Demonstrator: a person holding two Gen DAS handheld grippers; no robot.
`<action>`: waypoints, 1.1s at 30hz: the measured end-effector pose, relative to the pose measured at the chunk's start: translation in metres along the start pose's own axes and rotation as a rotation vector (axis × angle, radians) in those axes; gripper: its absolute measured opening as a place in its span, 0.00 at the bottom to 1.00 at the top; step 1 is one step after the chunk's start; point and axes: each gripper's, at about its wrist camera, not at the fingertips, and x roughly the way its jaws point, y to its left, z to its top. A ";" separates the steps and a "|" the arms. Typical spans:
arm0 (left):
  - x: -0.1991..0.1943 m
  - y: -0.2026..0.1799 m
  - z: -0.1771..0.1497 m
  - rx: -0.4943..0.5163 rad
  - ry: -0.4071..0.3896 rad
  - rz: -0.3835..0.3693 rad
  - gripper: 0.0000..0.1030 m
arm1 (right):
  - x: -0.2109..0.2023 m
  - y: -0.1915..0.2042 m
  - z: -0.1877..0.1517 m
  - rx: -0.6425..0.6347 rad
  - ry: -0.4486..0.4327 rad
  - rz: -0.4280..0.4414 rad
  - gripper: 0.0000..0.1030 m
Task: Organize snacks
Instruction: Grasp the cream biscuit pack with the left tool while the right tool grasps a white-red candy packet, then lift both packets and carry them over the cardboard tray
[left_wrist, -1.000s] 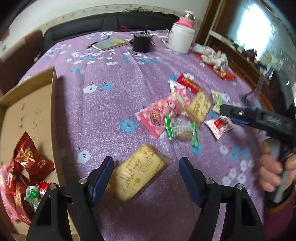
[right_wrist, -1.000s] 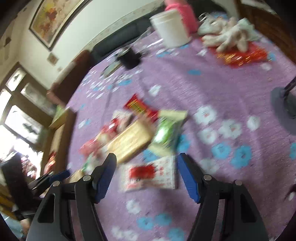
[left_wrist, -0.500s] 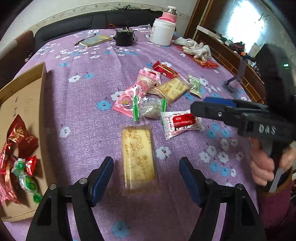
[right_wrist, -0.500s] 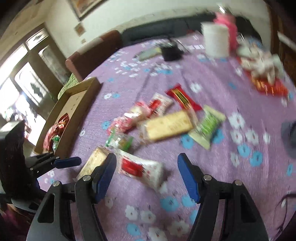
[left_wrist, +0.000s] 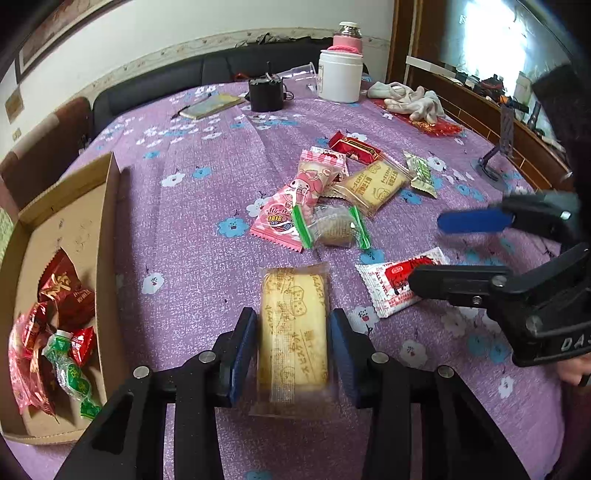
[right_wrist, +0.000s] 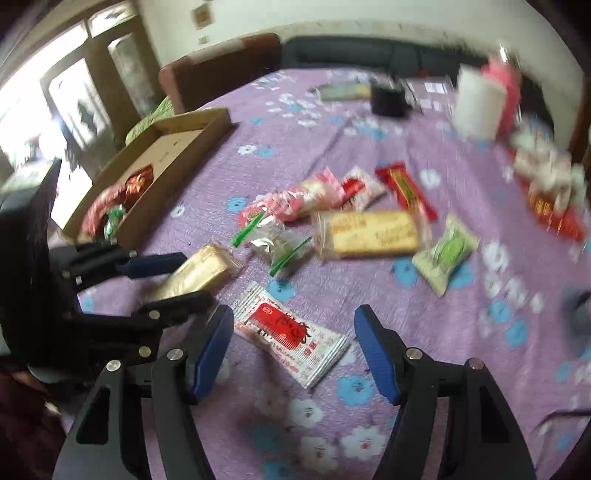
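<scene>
On purple tablecloth (left_wrist: 207, 236), left gripper (left_wrist: 293, 349) fingers flanking biscuit packet (left_wrist: 293, 325), right gripper (right_wrist: 293, 350) fingers wide.

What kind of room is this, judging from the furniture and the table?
Probably a home living or dining room. A purple floral tablecloth covers the table, a dark sofa stands behind it against the wall, and a framed picture hangs above.

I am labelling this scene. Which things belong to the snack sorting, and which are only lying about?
For the job: yellow biscuit pack, left gripper, white-and-red packet, right gripper, pink packet, cardboard box.
Lying about: white jar, black cup, notebook, cloth.
</scene>
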 end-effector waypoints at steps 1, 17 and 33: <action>0.000 0.001 -0.001 -0.003 -0.005 -0.002 0.42 | 0.000 0.006 -0.002 -0.037 0.001 -0.001 0.66; -0.002 -0.001 -0.003 -0.017 -0.027 -0.002 0.44 | 0.017 -0.002 -0.004 0.017 0.058 -0.034 0.26; 0.001 -0.004 -0.004 -0.010 -0.043 0.011 0.62 | 0.019 0.012 -0.005 -0.026 0.064 -0.089 0.23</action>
